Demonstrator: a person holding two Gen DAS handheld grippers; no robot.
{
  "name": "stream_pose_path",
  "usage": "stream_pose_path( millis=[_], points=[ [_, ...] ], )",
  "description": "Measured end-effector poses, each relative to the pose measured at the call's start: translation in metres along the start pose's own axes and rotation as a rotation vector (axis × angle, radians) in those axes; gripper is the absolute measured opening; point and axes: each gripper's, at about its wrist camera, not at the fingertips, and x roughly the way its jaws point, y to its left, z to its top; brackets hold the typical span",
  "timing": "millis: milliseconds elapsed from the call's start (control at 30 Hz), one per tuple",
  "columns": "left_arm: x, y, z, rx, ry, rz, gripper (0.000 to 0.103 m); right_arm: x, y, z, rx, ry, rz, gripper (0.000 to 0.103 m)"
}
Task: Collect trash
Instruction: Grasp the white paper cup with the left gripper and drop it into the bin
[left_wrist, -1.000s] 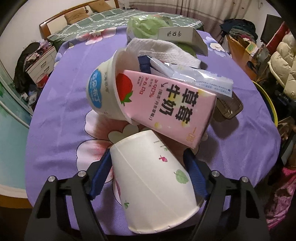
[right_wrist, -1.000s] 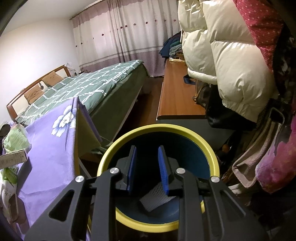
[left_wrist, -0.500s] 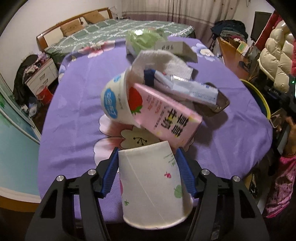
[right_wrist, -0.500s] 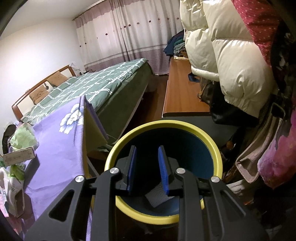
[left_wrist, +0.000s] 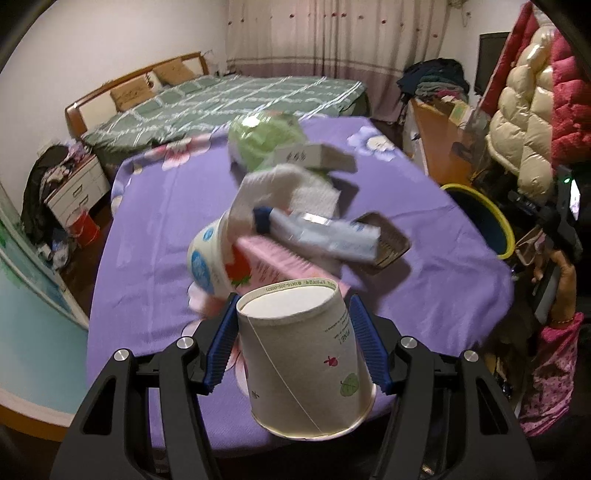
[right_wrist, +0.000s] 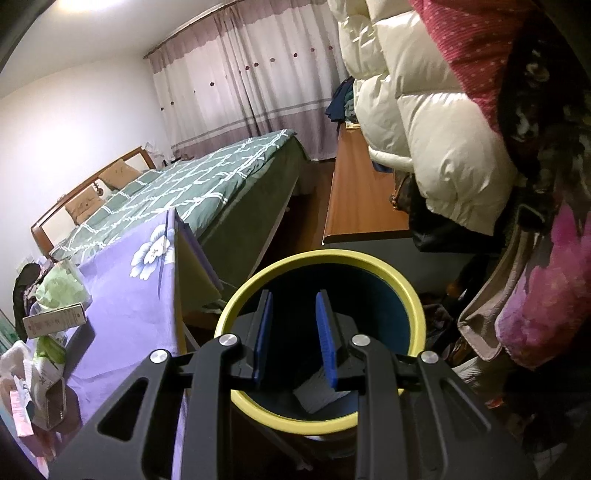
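My left gripper (left_wrist: 293, 298) is shut on a white paper cup (left_wrist: 303, 354) with small leaf prints, its blue pads pressing both sides, and holds it upside down above the purple tablecloth (left_wrist: 155, 229). Beyond it lies a trash pile: a yogurt tub (left_wrist: 205, 262), a pink strawberry milk carton (left_wrist: 266, 266), a crumpled tissue (left_wrist: 280, 188) and a foil wrapper (left_wrist: 325, 232). My right gripper (right_wrist: 294, 295) hangs over the yellow-rimmed bin (right_wrist: 321, 256), its jaws a little apart with nothing between them. A white scrap (right_wrist: 317, 391) lies in the bin.
A green bag (left_wrist: 266, 136), a small box (left_wrist: 314, 155) and a brown tray (left_wrist: 388, 243) also lie on the table. The bin (left_wrist: 495, 221) stands off the table's right edge. A person's hand (left_wrist: 561, 288) shows at the right. A bed, a wooden desk and hanging jackets crowd the room.
The left jaws closed onto the paper cup and lifted it up off the table, away from the pile. The right gripper drifted slightly over the bin, its jaws unchanged.
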Motion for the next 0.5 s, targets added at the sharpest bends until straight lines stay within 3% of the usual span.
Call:
stream_pose_path(
  millis=[300, 500],
  points=[
    [0.002, -0.063, 0.054, 0.12, -0.105, -0.101, 0.06, -0.014, -0.017, 0.003, 0.01, -0.044, -0.031, 0.023],
    [0.031, -0.134, 0.097, 0.217, -0.114, -0.238, 0.06, -0.023, -0.04, 0.005, 0.034, -0.057, -0.066, 0.023]
  ],
)
